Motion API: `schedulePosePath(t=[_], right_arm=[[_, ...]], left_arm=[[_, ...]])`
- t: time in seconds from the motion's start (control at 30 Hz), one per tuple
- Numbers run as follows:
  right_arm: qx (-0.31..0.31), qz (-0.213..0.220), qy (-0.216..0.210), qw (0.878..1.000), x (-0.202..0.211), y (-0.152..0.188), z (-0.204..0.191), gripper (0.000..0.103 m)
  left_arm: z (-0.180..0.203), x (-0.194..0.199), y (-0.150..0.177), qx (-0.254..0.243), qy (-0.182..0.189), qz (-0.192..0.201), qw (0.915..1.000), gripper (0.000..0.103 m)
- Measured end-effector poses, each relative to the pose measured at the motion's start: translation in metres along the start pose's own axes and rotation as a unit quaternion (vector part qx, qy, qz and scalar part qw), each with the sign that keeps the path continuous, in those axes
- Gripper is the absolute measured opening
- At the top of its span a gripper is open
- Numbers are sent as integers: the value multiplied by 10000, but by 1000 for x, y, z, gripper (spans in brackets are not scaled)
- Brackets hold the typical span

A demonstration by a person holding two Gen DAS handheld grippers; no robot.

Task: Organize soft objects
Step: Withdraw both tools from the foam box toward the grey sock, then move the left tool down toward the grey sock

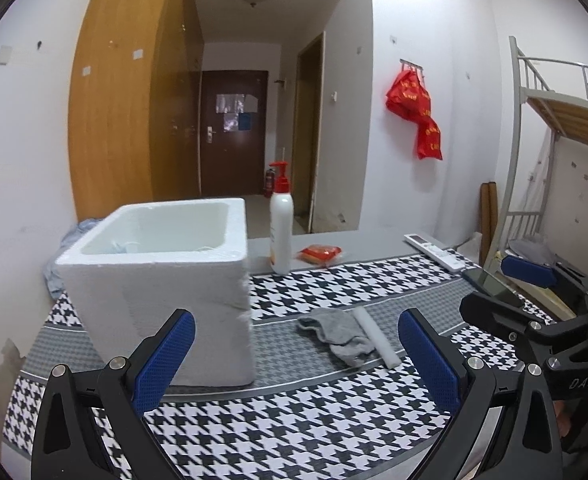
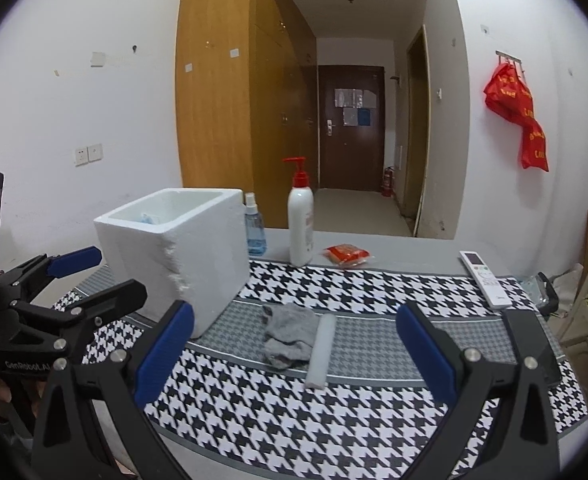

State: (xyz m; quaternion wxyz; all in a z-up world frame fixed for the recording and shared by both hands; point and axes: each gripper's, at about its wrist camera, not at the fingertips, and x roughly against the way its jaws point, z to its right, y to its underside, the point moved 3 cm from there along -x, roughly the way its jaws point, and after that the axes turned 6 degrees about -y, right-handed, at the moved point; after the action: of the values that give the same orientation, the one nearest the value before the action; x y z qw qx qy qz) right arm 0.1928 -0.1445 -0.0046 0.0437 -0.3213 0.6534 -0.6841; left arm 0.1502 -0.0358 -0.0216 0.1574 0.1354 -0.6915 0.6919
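Observation:
A crumpled grey sock (image 1: 338, 334) (image 2: 290, 332) lies on the houndstooth cloth (image 2: 334, 420), touching a white foam strip (image 1: 376, 338) (image 2: 321, 352) on its right side. Left of them stands an open white foam box (image 1: 162, 280) (image 2: 182, 256); something pale blue and white shows inside it (image 2: 150, 218). My left gripper (image 1: 296, 356) (image 2: 120, 274) is open, in front of the box and sock, holding nothing. My right gripper (image 2: 296, 350) (image 1: 502, 292) is open and empty too, facing the sock and strip from a short distance.
Behind the cloth on the grey table stand a white pump bottle (image 2: 301, 224) and a blue spray bottle (image 2: 254, 228), with a red packet (image 2: 346, 256) beside them. A white remote (image 2: 484, 278) and a dark phone (image 1: 490, 280) lie at the right.

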Motion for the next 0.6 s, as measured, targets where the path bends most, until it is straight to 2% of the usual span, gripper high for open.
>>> schedulePosePath(t=[0.3,0.6], right_arm=[[-227,-96,164,9996,-5,13,19,102],[-251,-275,302,9989,-17,20,31,102]], left_arm=[[15,-13,5,-244,156,-106,9995,102],[19,-35,13,-190,190,-388,9989,102]])
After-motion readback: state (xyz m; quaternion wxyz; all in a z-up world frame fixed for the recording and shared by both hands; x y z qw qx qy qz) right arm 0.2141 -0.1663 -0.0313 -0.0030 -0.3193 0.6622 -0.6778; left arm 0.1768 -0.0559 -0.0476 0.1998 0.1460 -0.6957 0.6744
